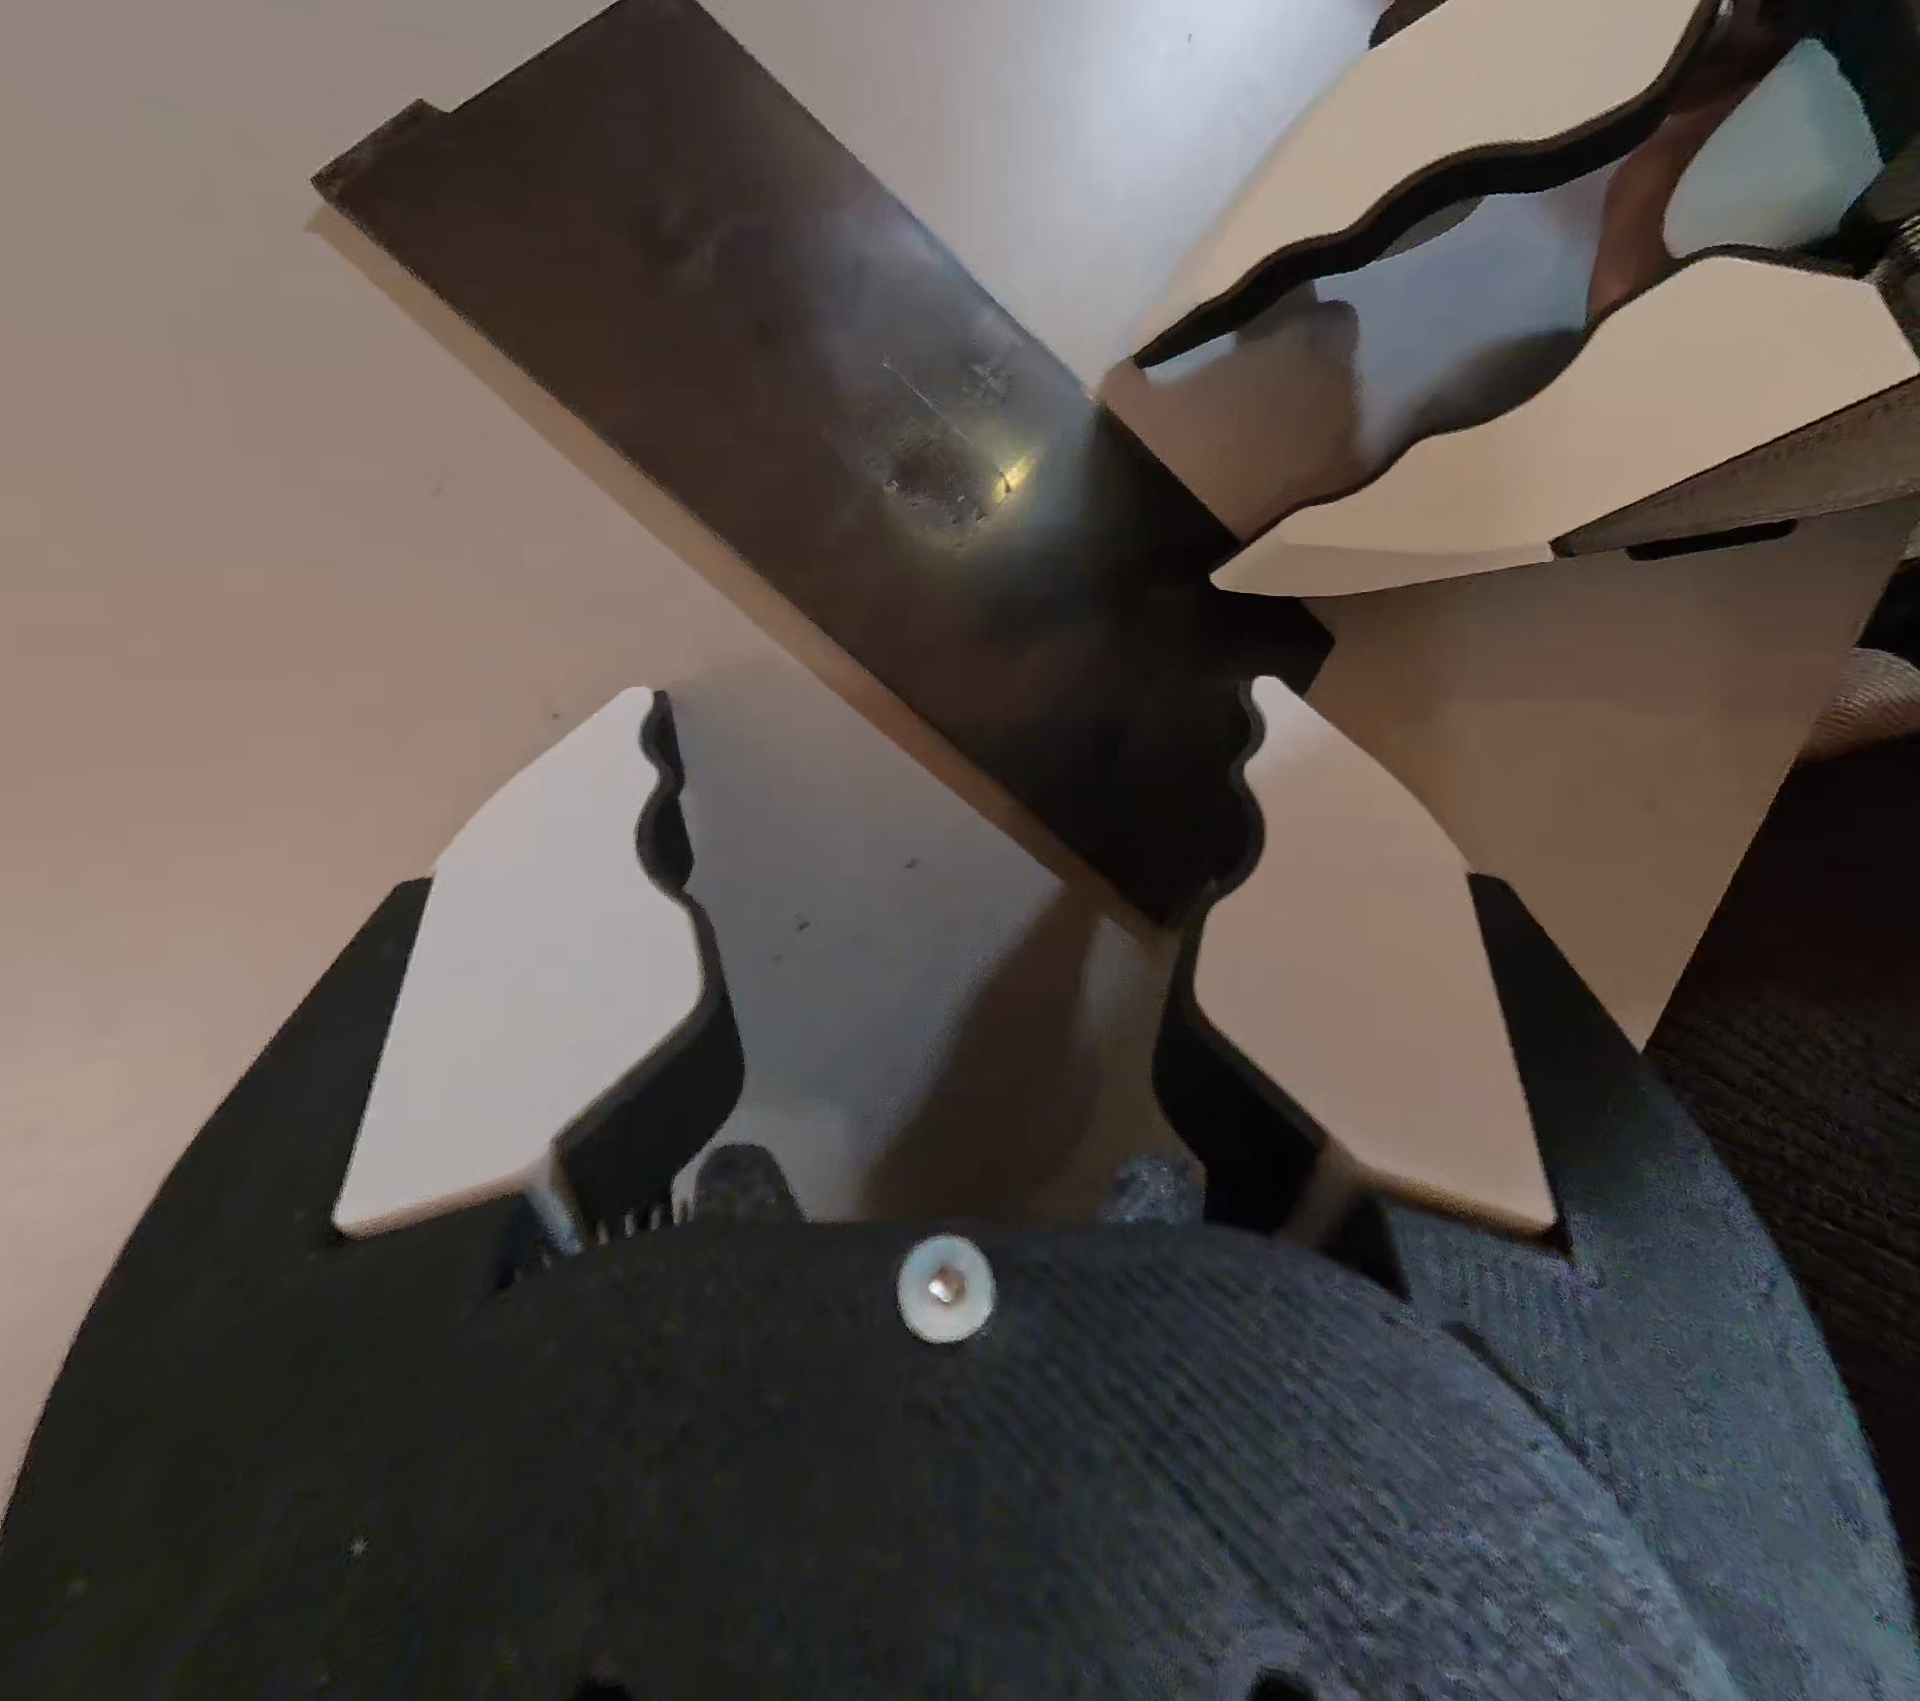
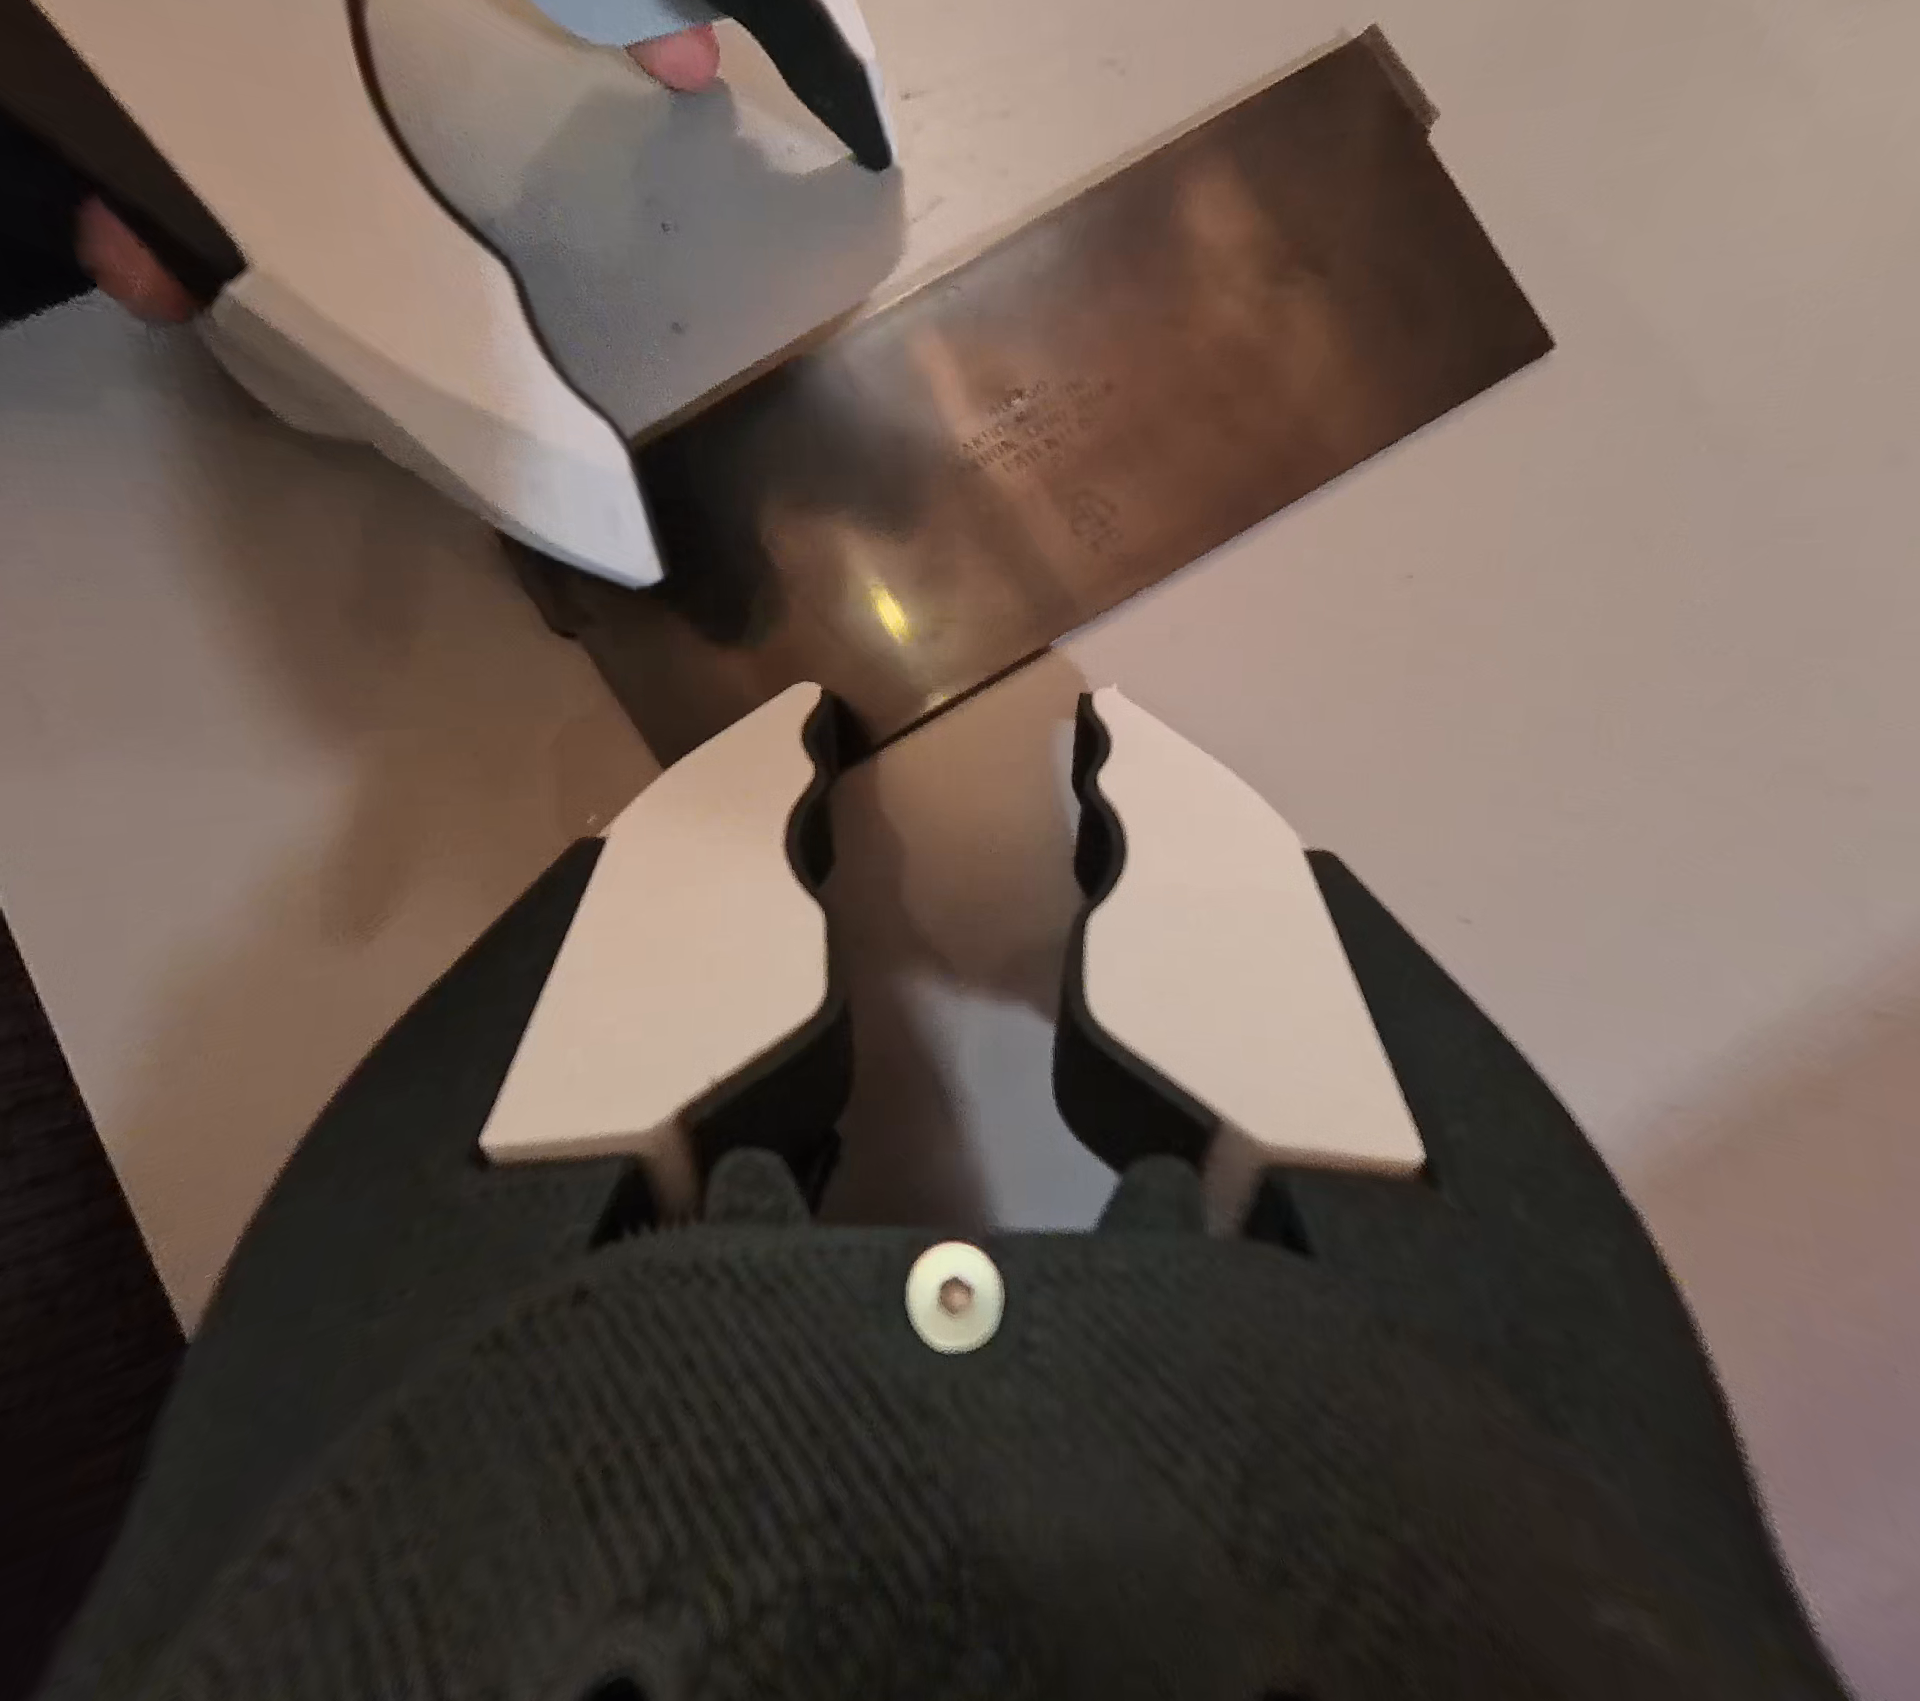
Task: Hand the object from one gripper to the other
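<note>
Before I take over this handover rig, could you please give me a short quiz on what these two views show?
1. True or false: the left claw is clamped shut.
2. The object in front of it is: A) a flat dark plate; B) a ball; C) a cup.
3. What pale surface lies behind the plate?
Key: 1 false, its fingers stand wide apart; 2 A; 3 the table.
</note>
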